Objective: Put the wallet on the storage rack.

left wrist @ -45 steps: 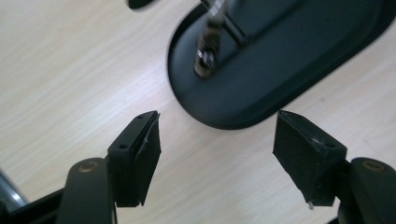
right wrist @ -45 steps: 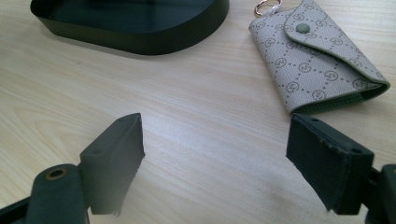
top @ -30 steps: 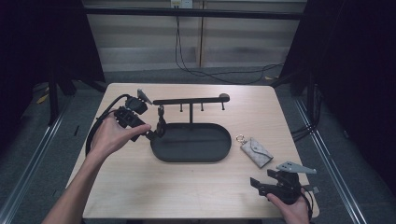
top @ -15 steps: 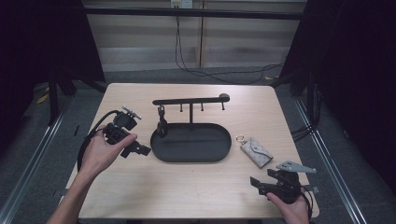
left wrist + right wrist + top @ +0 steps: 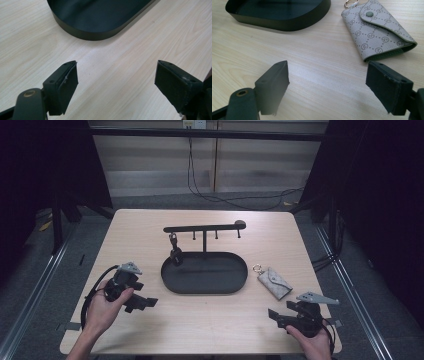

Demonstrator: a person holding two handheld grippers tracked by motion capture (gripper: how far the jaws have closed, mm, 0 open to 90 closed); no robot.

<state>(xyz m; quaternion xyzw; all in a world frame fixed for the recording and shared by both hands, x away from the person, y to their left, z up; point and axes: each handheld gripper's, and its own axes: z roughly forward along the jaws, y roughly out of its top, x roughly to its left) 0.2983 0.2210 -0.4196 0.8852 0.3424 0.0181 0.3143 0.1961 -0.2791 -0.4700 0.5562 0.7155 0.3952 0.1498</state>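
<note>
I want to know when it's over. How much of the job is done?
One part looks done: a dark key fob hangs from the rack over the tray. Nothing is in hand now: the left gripper is open over bare table, its jaws just opened with nothing between them, and the right gripper is open too. Probably left: the grey pouch, untouched beside the tray.

Two hands with grippers at a wooden table

The left gripper (image 5: 141, 302) sits low at the left of the table (image 5: 210, 325), just beside the black tray (image 5: 172, 282), with nothing in it. The right gripper (image 5: 276, 316) rests at the near right corner, near a grey key pouch (image 5: 274, 282) with a ring. Behind the tray stands a black rack (image 5: 204, 227) with small hooks. A dark key fob (image 5: 175, 256) hangs from the left hook.
</note>
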